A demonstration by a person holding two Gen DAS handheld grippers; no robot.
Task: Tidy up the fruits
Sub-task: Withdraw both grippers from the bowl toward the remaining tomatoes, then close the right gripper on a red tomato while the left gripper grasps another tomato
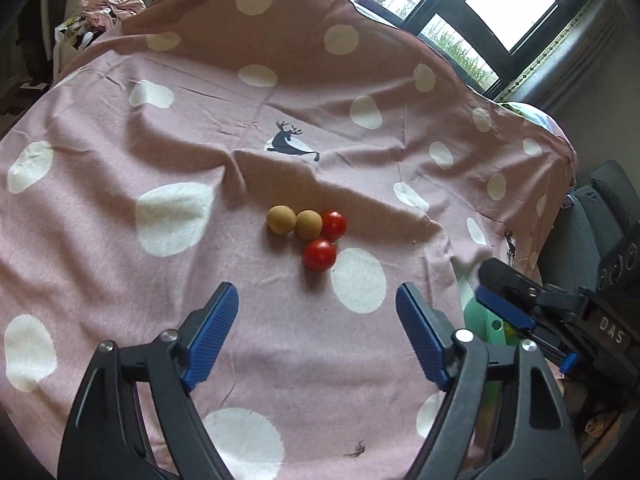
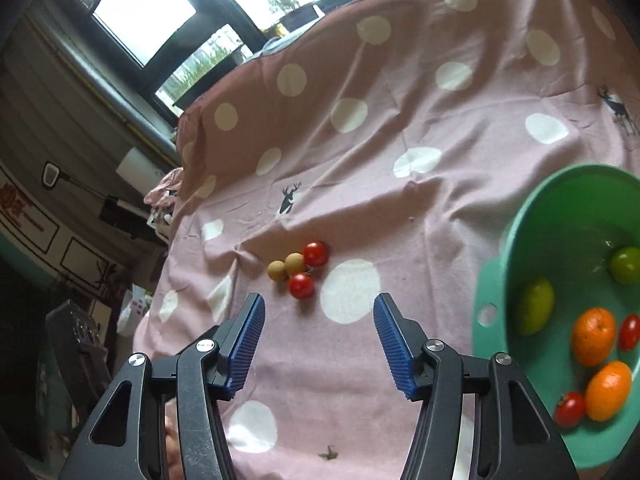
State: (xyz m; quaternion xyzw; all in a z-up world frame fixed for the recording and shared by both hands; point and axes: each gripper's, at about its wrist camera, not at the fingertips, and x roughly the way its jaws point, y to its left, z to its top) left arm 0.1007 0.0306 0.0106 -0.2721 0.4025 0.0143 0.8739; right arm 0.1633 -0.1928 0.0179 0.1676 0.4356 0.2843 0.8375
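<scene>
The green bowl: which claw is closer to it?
Right. The right claw hangs open just beside the green bowl. The left claw, also open and empty, hangs farther off, over the pink cloth near the tomatoes.

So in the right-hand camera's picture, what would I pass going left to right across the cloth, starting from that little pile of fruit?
Tan fruit → second tan fruit → red tomato → green bowl → lime → orange.
</scene>
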